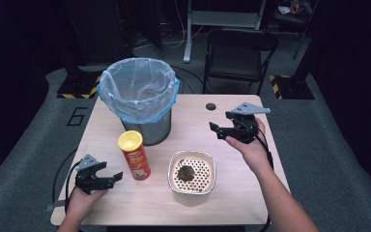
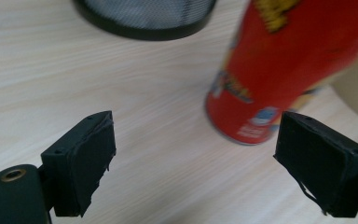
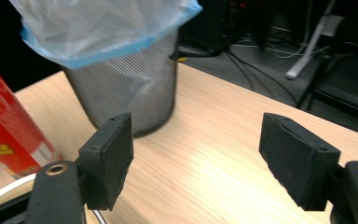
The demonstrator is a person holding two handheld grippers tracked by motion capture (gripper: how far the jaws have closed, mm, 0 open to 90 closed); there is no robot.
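Observation:
A red chip can (image 1: 135,155) with a yellow lid stands upright near the middle of the wooden table (image 1: 116,195). My left gripper (image 1: 110,179) is low at the front left, open, with its jaws pointing at the can's base (image 2: 256,74) a short way off. A white bowl (image 1: 192,171) with a perforated insert and a dark clump in it sits right of the can. My right gripper (image 1: 218,129) hovers open above the table's right side, empty, facing the mesh bin (image 3: 126,88) and the can (image 3: 7,126).
A metal mesh waste bin (image 1: 140,96) lined with a pale blue bag stands at the back left of the table. A dark round hole (image 1: 210,106) marks the table's far edge. A folding chair (image 1: 239,53) stands beyond the table.

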